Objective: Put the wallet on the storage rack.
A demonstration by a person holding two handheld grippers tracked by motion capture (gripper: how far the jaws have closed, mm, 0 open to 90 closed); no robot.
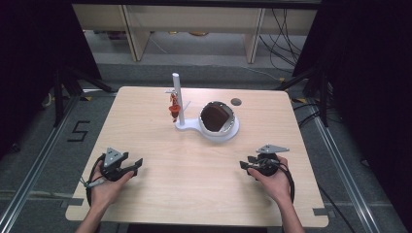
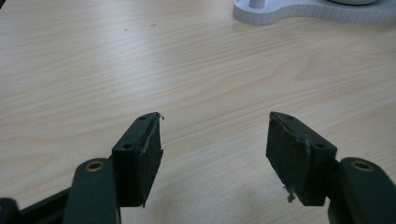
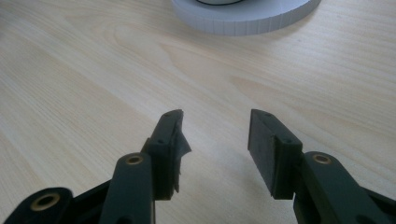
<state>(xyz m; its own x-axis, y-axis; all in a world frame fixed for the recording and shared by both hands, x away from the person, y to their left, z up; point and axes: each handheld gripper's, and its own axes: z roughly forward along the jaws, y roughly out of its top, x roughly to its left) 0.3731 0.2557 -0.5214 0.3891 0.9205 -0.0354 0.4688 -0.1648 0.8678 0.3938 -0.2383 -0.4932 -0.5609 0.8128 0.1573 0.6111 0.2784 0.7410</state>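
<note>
Stand: a white plastic stand with a flat, rounded base sits on the table a little beyond centre, towards twelve o'clock in the high view. Its ribbed base edge crosses the top of the left gripper view, and its rounded edge the top of the right gripper view.
Post: a slim white upright post rises from the nine o'clock end of the base.
Hanging item: a small red and orange object hangs just beside the post, on its nine o'clock side; too small to tell what it is.
Bowl: a round white-rimmed bowl with a dark brown inside rests on the three o'clock end of the base, tilted towards the person.
Table: a light wooden tabletop with rounded corners bears everything; a small dark round hole lies just past the bowl at one o'clock.
Left gripper: the black two-jaw left gripper sits at about eight o'clock on the table, held in the person's left hand. Its jaws stand wide apart with bare wood between them, grasping nothing. It is well apart from the stand.
Right gripper: the black two-jaw right gripper sits at about four o'clock, held in the right hand. Its jaws are released too, parted with nothing between them, the gap narrower than the left's.
Pads: the dark pads look worn, with frayed edges.
</note>
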